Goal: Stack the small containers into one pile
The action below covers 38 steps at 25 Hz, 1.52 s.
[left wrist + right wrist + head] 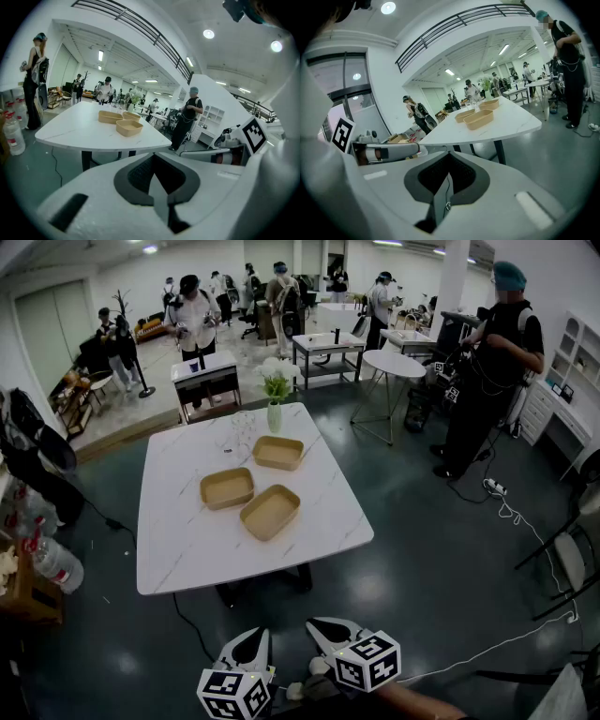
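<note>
Biggest thing here is the table (pixel 178 540): a white top with thin grey marble veining, roughly square with rounded corners, on dark legs. There's shiny dark grey-green floor (pixel 422 549) all round it, with plenty of open room off the right edge and off the near edge.

Both tools hang over that floor, well short of the table's near edge. The left gripper (pixel 160 192) has its jaws pressed together with nothing between them. Same for the right gripper (pixel 443 194): jaws fully closed and empty. They're chunky white plastic shells with dark ribbed pads. Each carries a cube, the left cube (pixel 234 695) and the right cube (pixel 367 662), covered in black-and-white square markers. That's the only print I can make out.

The three small containers sit around the middle of the table, all separate, none stacked. They're shallow tan trays with rounded corners and a matte, paper-like look, all empty. The near container (pixel 270 512) lies at a diagonal. The left container (pixel 227 487) is just beside it, and I can't tell if their corners touch. The far container (pixel 278 453) sits a bit closer to the far edge. The near half of the tabletop is bare.

At the middle of the far edge stands a slim pale vase (pixel 274 416) with white flowers. A clear glass (pixel 244 427) is just beside it on the left.
</note>
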{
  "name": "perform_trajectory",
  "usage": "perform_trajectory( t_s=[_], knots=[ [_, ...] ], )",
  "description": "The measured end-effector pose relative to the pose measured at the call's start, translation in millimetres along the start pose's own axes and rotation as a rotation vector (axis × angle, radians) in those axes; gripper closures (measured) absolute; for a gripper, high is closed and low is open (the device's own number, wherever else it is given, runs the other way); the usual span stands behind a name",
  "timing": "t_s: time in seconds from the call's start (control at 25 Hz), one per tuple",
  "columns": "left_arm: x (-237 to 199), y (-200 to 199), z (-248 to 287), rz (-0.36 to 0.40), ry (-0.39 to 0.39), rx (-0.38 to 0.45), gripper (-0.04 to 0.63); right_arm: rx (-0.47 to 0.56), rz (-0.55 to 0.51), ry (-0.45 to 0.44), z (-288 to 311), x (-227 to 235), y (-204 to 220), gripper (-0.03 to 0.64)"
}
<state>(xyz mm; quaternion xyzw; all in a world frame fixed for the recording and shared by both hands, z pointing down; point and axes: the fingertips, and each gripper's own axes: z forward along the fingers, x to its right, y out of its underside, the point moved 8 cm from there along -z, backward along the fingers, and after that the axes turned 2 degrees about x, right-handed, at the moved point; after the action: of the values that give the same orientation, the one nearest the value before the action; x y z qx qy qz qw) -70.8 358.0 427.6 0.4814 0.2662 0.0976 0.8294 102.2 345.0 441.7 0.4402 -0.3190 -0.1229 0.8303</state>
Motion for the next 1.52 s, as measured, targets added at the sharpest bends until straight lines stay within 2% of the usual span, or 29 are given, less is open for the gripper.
perform_trajectory(
  t_s=[0.16, 0.64, 0.96, 1.52],
  knots=[
    [0, 1, 6, -0.007, -0.003, 0.024, 0.6, -0.006, 0.002, 0.006, 1, 5, -1, 0.618],
    [4, -1, 32, 0.007, 0.018, 0.003, 0.6, 0.009, 0.063, -0.003, 6, 29, -8, 0.617],
    [14, -12, 60, 0.027, 0.014, 0.016, 0.6, 0.009, 0.045, -0.077, 10, 47, -27, 0.615],
    [11, -28, 95, 0.03, -0.027, 0.023, 0.6, -0.018, -0.005, -0.068, 32, 80, -51, 0.617]
  ],
)
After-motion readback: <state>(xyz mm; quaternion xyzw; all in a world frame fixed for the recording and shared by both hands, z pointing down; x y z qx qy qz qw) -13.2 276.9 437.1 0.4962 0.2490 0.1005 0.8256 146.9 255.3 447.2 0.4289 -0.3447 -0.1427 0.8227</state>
